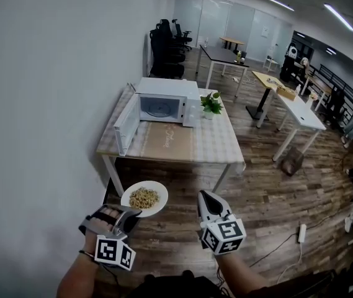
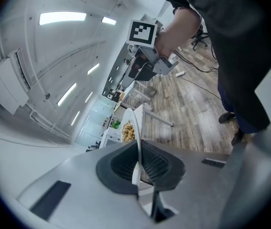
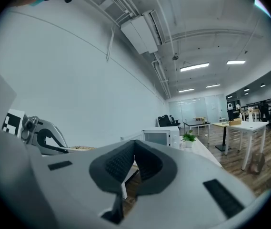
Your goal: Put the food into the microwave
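Note:
A white plate of noodles (image 1: pixel 144 198) hangs over the wood floor in front of the table, with my left gripper (image 1: pixel 128 215) shut on its near rim. In the left gripper view the plate (image 2: pixel 136 128) stands edge-on between the pads. The white microwave (image 1: pixel 164 102) sits at the back of the table with its door (image 1: pixel 126 123) swung open to the left; it also shows in the right gripper view as the microwave (image 3: pixel 160 137). My right gripper (image 1: pixel 205 200) is shut and empty, level with the plate on its right.
The table (image 1: pixel 207 146) has a checked cloth and a beige mat (image 1: pixel 164 143) in front of the microwave. A small potted plant (image 1: pixel 211 103) stands right of the microwave. A white wall runs along the left. Desks and chairs fill the room beyond.

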Motion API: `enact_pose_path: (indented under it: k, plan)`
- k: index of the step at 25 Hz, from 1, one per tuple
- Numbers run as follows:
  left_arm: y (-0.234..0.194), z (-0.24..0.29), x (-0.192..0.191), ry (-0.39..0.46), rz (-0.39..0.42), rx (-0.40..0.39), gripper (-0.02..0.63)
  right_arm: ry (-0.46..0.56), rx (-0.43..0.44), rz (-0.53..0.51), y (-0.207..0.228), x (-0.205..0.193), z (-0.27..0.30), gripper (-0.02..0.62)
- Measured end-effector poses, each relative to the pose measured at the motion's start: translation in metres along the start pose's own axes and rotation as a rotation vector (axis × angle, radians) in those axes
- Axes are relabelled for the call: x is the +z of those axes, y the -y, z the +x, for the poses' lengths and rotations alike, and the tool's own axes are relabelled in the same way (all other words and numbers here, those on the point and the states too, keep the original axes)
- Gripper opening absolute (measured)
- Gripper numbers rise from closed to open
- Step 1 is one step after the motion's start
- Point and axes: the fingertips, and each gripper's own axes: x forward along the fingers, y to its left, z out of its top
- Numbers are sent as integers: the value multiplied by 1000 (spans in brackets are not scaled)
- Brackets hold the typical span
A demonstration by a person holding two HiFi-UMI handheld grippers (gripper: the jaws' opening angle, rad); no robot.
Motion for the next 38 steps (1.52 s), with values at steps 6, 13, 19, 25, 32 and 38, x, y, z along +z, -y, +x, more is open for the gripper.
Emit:
enact_pose_path:
  k: [6, 13, 19, 25, 32, 38]
  plan:
    - [2, -5, -21, 19, 19, -1, 19, -9, -10, -12, -20, -4, 9, 9]
    - [0, -2, -32, 15, 17, -9, 19, 4, 12, -18, -27, -5, 20, 9]
    - [-10, 19, -34, -7, 29, -7, 20, -7, 39, 15, -13, -16, 48, 9]
    - [-34, 52, -38, -54, 49, 3, 20, 12, 64, 22, 17, -4, 81, 9]
    - [-65, 98, -39, -82, 37, 5, 20, 27, 76, 33, 62, 7, 120, 9]
    - [-88, 130, -36, -117, 61, 17, 20, 23, 92, 45, 96, 10, 145, 9]
